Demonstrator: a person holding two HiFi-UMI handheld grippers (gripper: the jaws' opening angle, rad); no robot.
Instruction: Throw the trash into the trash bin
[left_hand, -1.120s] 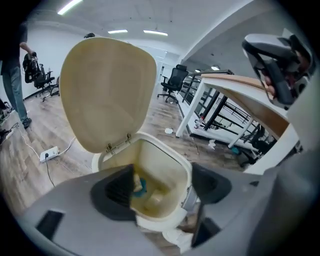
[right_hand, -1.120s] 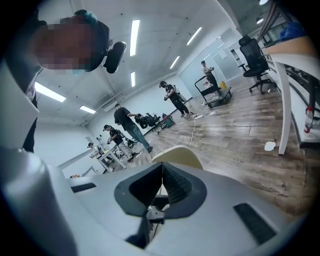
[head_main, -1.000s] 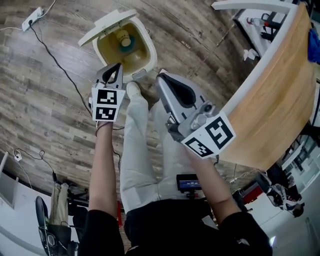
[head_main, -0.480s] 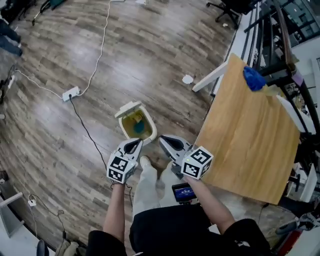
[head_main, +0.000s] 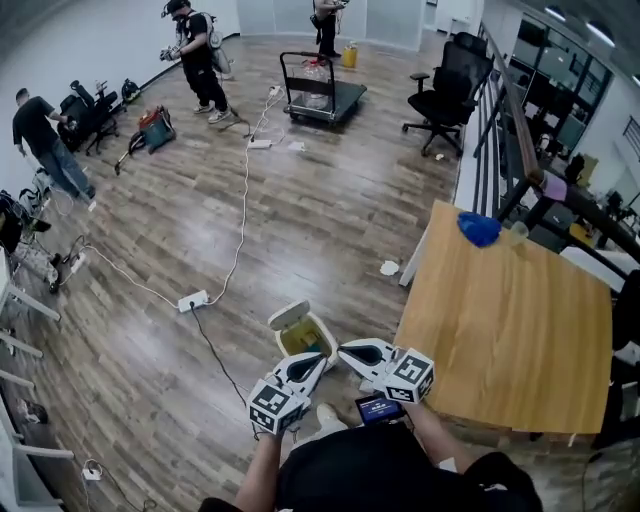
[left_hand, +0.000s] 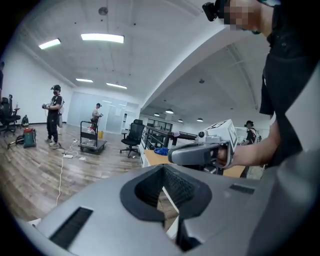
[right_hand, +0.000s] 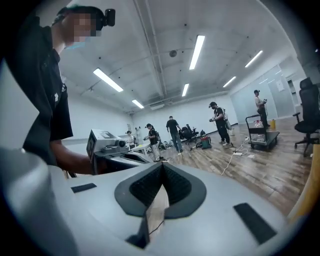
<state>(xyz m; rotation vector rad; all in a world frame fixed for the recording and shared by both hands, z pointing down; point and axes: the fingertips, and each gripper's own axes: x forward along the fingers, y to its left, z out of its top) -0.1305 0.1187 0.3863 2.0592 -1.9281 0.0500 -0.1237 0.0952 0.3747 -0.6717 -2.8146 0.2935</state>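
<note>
Left tongs: closed, empty.
Right tongs: closed, empty.
Trash bin: lid open.
Blue object on desk: probably trash; we open tongs before reaching.

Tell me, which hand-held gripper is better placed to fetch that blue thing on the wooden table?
Right, probably. The right hand-held gripper hangs next to the table that bears the blue thing; the left hand-held gripper sits farther off, toward the open bin. Both are shut and empty.
</note>
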